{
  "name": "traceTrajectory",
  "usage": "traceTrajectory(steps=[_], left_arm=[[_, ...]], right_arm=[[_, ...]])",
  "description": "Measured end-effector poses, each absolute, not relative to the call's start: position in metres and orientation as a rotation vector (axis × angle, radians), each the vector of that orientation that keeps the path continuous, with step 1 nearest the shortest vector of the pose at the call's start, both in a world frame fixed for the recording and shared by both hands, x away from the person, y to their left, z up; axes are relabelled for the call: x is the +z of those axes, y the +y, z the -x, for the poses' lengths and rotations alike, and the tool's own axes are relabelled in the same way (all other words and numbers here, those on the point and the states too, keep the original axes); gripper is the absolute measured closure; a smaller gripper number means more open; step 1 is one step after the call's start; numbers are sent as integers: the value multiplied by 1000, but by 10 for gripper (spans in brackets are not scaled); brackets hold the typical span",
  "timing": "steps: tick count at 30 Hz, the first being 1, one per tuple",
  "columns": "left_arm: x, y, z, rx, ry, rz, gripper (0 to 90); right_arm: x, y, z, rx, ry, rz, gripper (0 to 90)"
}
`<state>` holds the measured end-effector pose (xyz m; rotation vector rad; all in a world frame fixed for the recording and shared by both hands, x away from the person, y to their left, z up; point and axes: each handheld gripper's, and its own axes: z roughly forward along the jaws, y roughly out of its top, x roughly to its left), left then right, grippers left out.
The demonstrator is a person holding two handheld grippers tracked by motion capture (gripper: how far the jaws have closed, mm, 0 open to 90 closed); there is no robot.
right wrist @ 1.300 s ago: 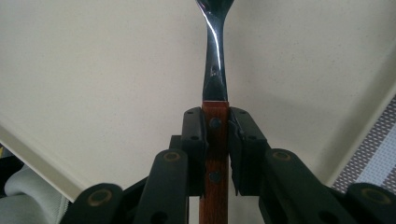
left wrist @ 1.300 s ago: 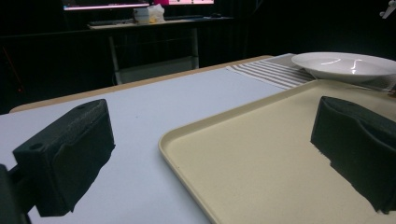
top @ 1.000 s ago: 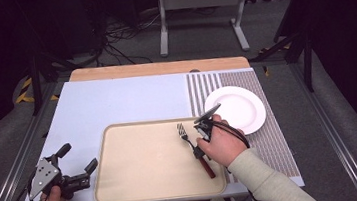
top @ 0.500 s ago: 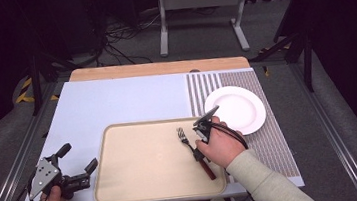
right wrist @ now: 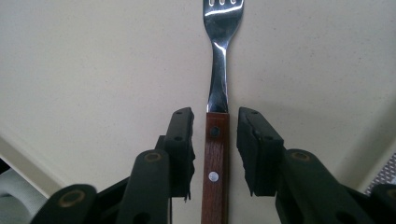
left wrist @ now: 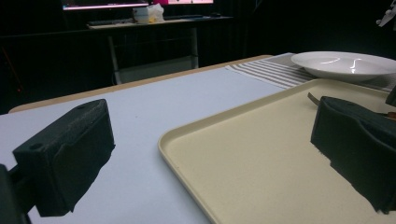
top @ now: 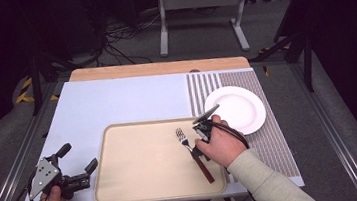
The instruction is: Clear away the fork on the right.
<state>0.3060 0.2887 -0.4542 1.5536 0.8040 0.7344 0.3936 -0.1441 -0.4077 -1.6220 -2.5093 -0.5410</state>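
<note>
Just opening, right gripper fingers flanking fork

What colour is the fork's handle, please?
The fork's handle is reddish-brown wood with silver rivets, clearest in the right gripper view.

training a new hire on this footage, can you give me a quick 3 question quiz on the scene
1. True or false: the fork lies on the white plate.
2. Which gripper has its jaws on either side of the fork's wooden handle: A) left gripper, B) right gripper?
3. In the right gripper view, do the pads press on the handle?

Key
1. False: it lies on the beige tray, tines pointing away from the person.
2. B.
3. No: the jaws have just been opening, and a gap shows on each side of the handle.
</note>
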Motion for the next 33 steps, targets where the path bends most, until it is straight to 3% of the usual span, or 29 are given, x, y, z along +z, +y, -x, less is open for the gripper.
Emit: traceTrajectory(steps=[4, 11, 15, 24, 29, 30, 33], left_arm=[[-454, 289, -306, 734, 804, -1553, 0], [-454, 289, -306, 735, 804, -1554, 0], [-454, 289, -306, 734, 804, -1555, 0], [-454, 289, -306, 733, 804, -1554, 0], [-454, 289, -306, 732, 804, -1554, 0], [-454, 289, -306, 731, 804, -1556, 0], [-454, 289, -306, 730, 804, -1556, 0]], right_arm=[[-406, -145, -394, -581, -2528, 1601, 595], [-400, -143, -398, -871, -2686, 1410, 280], [-396, -142, -402, -1030, -2759, 1294, 235], [-389, -134, -414, -1213, -2921, 937, 257], [-388, -132, -421, -1240, -2963, 769, 336], [-387, -131, -424, -1255, -2991, 688, 413], [-386, -129, -426, -1267, -3023, 600, 468]])
